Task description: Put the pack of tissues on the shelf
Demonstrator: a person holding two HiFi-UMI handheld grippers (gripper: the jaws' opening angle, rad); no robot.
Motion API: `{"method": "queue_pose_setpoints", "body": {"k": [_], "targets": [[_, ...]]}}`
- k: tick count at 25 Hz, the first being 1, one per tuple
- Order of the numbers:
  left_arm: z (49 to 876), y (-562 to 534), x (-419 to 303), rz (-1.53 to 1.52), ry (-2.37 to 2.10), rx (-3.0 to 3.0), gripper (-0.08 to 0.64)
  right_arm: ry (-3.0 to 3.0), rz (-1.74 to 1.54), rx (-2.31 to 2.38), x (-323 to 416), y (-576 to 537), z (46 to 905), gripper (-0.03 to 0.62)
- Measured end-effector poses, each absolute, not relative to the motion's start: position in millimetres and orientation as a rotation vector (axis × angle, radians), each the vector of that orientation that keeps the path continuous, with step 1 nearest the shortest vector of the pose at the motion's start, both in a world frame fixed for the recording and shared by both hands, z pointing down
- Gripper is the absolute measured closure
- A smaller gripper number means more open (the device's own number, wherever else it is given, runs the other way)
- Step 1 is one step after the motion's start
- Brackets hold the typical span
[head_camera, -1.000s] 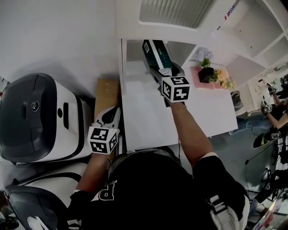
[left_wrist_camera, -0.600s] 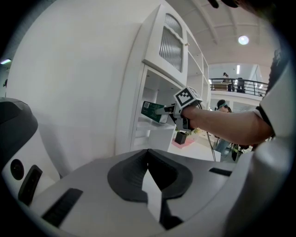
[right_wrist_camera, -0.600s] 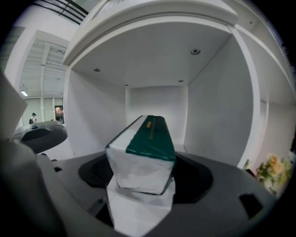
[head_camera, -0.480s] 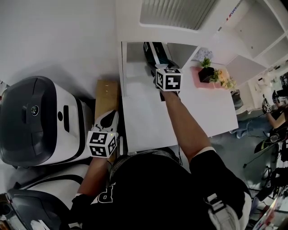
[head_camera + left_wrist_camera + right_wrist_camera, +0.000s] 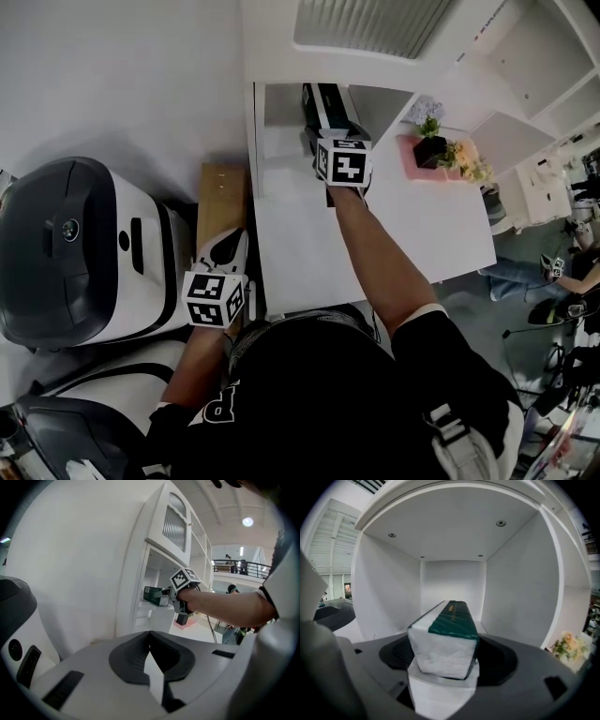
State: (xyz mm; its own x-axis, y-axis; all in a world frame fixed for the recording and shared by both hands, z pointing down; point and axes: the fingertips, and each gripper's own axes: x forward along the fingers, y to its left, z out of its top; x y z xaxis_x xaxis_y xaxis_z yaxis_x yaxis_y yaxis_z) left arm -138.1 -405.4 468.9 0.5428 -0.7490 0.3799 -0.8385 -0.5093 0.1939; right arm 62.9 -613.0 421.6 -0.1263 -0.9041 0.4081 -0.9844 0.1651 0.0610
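Right claw (image 5: 445,667) pushed one pack (image 5: 449,634) seemingly into shelf (image 5: 520,588).

Open lab hall: mezzanine railing (image 5: 255,565), shelving (image 5: 140,569)

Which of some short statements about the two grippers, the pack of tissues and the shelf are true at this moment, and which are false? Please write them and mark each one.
1. The right gripper is shut on the pack of tissues. True.
2. The pack points into the open white shelf compartment. True.
3. The left gripper holds a second pack. False: its fingers are together with nothing between them, and it is low beside the table, away from the shelf.
4. The small potted plant stands inside that compartment. False: it stands outside, to the right, on a pink mat.
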Motion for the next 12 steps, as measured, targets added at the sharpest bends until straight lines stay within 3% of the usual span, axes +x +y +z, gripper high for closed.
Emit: {"method": "queue_pose_setpoints", "body": {"k": [12], "targets": [[470.8, -401.0, -137.4, 0.364, -1.293, 2.427, 0.546, -2.116, 0.295, 1.802, 61.2, -604.5, 422.5, 0.196]]}}
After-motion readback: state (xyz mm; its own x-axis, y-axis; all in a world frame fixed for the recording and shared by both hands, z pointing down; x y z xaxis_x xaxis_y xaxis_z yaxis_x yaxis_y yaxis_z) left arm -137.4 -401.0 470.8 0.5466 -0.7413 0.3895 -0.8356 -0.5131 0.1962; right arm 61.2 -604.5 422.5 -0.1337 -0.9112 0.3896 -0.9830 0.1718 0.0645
